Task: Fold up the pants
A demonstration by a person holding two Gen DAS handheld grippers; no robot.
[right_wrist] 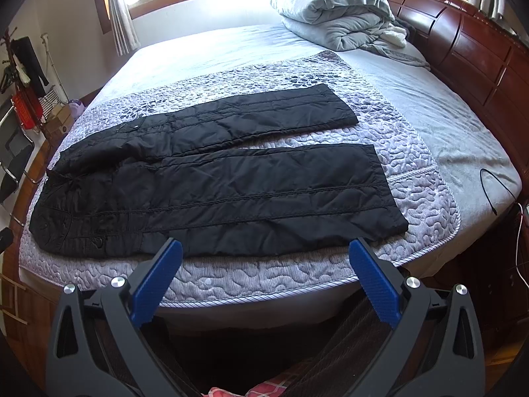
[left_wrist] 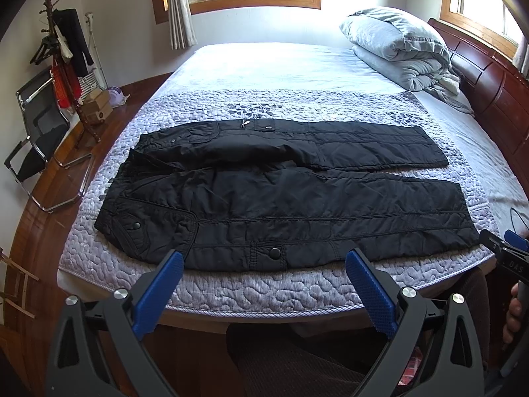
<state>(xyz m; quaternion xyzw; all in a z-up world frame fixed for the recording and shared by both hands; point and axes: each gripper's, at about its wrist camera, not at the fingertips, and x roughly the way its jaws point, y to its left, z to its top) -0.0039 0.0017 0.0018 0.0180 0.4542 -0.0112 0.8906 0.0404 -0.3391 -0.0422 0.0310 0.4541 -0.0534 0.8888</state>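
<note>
The black pants (left_wrist: 281, 198) lie flat along the bed's (left_wrist: 264, 291) near edge, legs apart, ready for folding. Left gripper (left_wrist: 264, 261) and right gripper (right_wrist: 264, 248) hover with fingers spread, empty, presumably poised to grasp.

Right gripper (left_wrist: 509, 251): showing only in part at the left wrist view's right edge, jaw stance not readable. Pants (left_wrist: 277, 198): near hem passing behind a blue fingertip (left_wrist: 173, 261). Coat rack (left_wrist: 62, 53): hanging items too small to identify. Windows: overexposing, panes cut off at top.
</note>
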